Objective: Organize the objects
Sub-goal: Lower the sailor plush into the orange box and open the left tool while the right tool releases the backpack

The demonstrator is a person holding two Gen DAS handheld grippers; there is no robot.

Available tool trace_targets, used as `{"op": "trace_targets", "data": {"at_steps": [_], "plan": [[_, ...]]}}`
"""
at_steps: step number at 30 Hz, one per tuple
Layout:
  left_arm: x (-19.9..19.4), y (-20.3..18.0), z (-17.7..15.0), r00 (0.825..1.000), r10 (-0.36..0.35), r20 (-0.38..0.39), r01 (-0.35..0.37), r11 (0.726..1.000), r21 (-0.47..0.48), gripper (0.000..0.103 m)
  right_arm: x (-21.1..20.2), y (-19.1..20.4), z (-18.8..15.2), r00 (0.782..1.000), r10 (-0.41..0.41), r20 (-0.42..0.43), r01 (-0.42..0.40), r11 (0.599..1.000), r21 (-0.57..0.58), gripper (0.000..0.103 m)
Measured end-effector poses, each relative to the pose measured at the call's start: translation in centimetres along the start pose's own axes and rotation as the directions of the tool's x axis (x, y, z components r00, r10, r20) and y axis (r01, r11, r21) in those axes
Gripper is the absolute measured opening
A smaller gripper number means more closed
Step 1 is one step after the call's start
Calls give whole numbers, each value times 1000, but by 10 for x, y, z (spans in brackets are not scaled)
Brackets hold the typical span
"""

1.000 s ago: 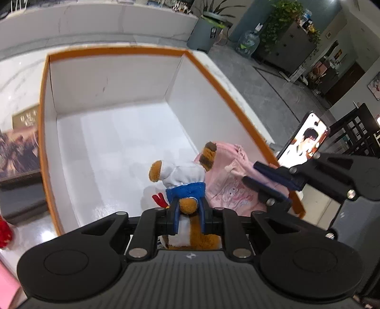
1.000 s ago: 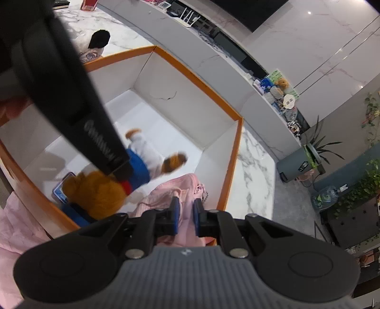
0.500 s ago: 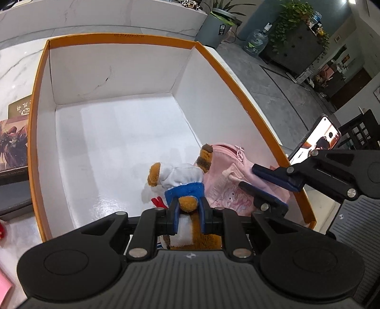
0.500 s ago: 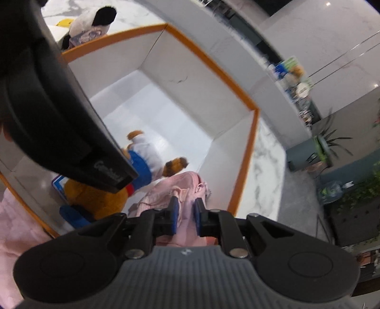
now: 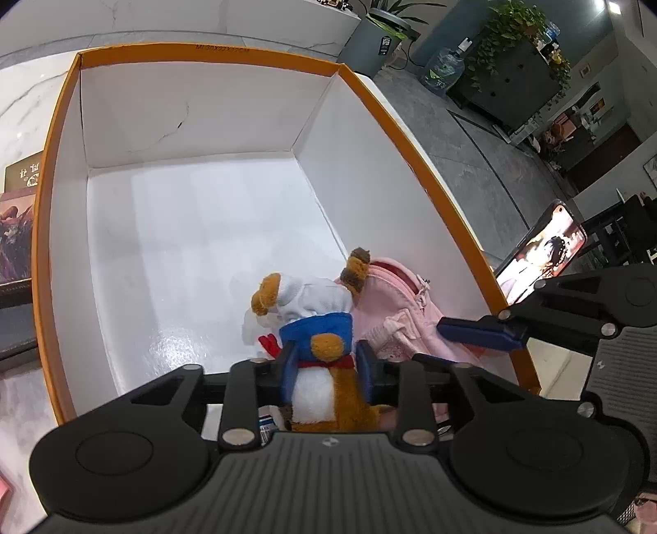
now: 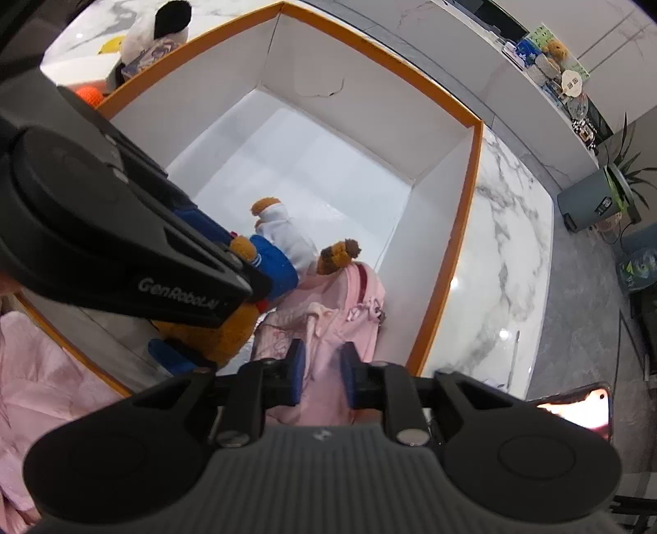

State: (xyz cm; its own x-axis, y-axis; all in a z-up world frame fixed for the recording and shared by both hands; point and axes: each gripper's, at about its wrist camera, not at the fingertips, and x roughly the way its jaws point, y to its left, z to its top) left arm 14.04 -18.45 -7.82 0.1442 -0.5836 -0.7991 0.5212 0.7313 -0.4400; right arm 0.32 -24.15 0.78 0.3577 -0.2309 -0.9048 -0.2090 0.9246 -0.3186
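Left claw (image 5: 327, 371): jaws opening, plush toy (image 5: 320, 353) between the pads and no longer pinched, lying head-down on the floor of the box (image 5: 61, 172) at its near end. Right claw (image 6: 321, 371): jaws likewise opening, pink bag (image 6: 328, 312) between the pads with a gap showing on either side; bag resting in the near right corner, against the side wall and touching the toy.

Risks, as a guess: snagging the toy's blue collar or fur on a pad if the left claw lifts before the jaws clear, dragging it back out. Same for the bag's straps and zipper pull on the right. Clashing of the two claws also likely, since they crowd the same corner. Tipping of the toy onto the bag possible, harmless.

Count: one box, orange-rimmed, white inside; one plush toy and one bag in it, rest of the floor bare. Outside on the marble counter (image 6: 505, 246): one phone (image 5: 542, 254) with lit screen beside the right wall, one black-and-white plush (image 6: 160, 28) and one orange ball (image 6: 90, 95) beyond the far left corner, pink cloth (image 6: 37, 369) at the near left.
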Motion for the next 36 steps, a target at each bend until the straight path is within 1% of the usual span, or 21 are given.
{"op": "trace_targets", "data": {"at_steps": [1,2,4,6,10,15,17,19,21,23,25,28,30,32,33,34,36], "plan": [[1,0,0,1000,1,-1,-1,1000,1,44,-1,3,-3,1000,-2,6,2,1000,8,31],[0,1,0,1000,4,1,-4,1000,0,47,-2,3,-4,1000,1,11,-1,1000,20,33],[-2,1,-2,1000,7,3,-7,1000,2,50,-3,2,-6,1000,4,21,-5,999,37,35],[-3,2,-2,1000,4,4,-4,1000,0,57,-6,2,-10,999,-2,36,0,999,47,36],[-15,-3,-4,1000,8,20,-8,1000,0,59,-16,3,-13,998,-11,69,7,999,54,42],[-40,-6,-8,997,-1,75,-1,1000,19,60,-39,6,-17,991,-20,136,11,998,66,42],[-55,-6,-11,995,-6,99,3,1000,28,60,-52,7,-18,983,-1,184,-12,997,73,42],[-75,-5,-16,992,-10,123,4,999,42,60,-65,12,-17,970,21,242,-42,996,82,42],[-99,-1,-24,987,9,162,-18,998,58,60,-78,20,-13,952,47,304,-75,994,82,42],[-118,5,-31,981,44,189,-55,997,53,60,-89,32,-6,931,80,357,-113,991,74,42],[-137,21,-39,975,85,203,-92,995,25,60,-98,47,2,907,120,403,-154,987,52,42],[-158,53,-49,966,163,200,-158,987,-43,64,-101,71,18,879,181,442,-212,977,20,42],[-171,79,-57,954,230,192,-213,971,-108,70,-96,89,31,863,231,449,-260,966,4,41],[-178,108,-66,946,278,166,-246,951,-190,74,-87,107,44,852,279,444,-307,952,-9,40],[-179,121,-70,945,288,154,-249,941,-228,74,-80,117,51,850,296,436,-323,946,-13,38],[-178,133,-75,947,291,137,-248,932,-265,74,-72,127,57,856,289,430,-322,947,6,33],[-174,158,-82,951,296,93,-249,908,-338,75,-54,146,71,861,315,400,-346,938,5,32]]}}
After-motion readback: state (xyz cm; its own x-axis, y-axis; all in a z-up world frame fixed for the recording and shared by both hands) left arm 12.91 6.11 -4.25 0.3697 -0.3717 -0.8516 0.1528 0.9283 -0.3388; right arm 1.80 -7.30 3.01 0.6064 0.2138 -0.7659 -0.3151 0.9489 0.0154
